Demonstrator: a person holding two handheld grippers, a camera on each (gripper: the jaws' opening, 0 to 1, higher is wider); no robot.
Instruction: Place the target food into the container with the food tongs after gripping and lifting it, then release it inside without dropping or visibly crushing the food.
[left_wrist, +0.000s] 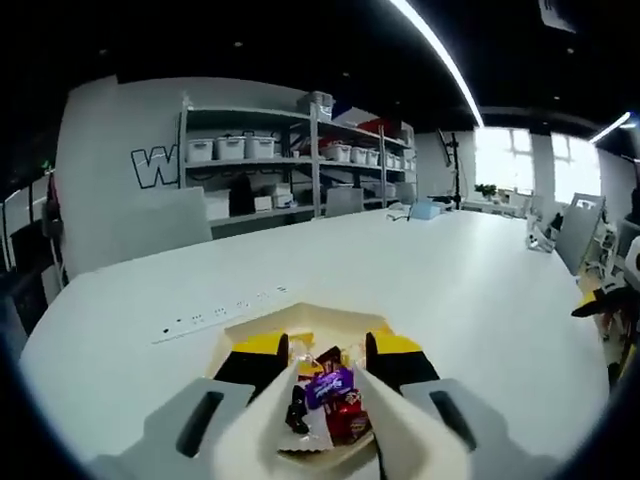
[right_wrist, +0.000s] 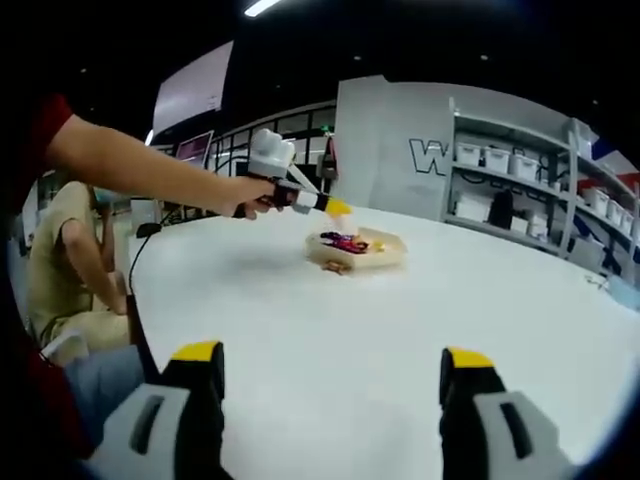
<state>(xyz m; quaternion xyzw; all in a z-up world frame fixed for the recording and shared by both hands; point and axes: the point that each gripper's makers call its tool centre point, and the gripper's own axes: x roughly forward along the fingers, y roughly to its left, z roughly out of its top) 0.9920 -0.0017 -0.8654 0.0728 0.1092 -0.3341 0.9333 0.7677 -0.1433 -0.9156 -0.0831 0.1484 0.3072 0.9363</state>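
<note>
Closest in the left gripper view, the left gripper (left_wrist: 327, 385) holds a pair of pale food tongs (left_wrist: 330, 420) between its yellow-tipped jaws, which press in on the two arms from either side. The arms reach forward and down over a shallow cream tray (left_wrist: 262, 322) on the big white table (left_wrist: 470, 290). Wrapped sweets (left_wrist: 330, 385) lie in the tray, a purple one and a red one among them, right between the tong arms; I cannot tell whether the tips are pinching any of them or just hanging over them. Just past the tray a white power strip (left_wrist: 222, 314) lies flat on the table. Far behind stand metal shelves (left_wrist: 300, 150) loaded with white bins, against a wall with large lettering.

In the right gripper view, the right gripper (right_wrist: 330, 375) sits low over bare table (right_wrist: 330, 320) with its jaws wide apart and nothing between them. Farther across the table is the same tray (right_wrist: 385, 255) of sweets (right_wrist: 345, 241). A person's hand (right_wrist: 250, 195) on an outstretched bare arm holds the left gripper (right_wrist: 335, 208) above the tray, tilted down toward it. One small piece (right_wrist: 336, 267) lies on the table just beside the tray's near edge. At the left edge a seated person (right_wrist: 65, 260) in a light shirt is by the table.
</note>
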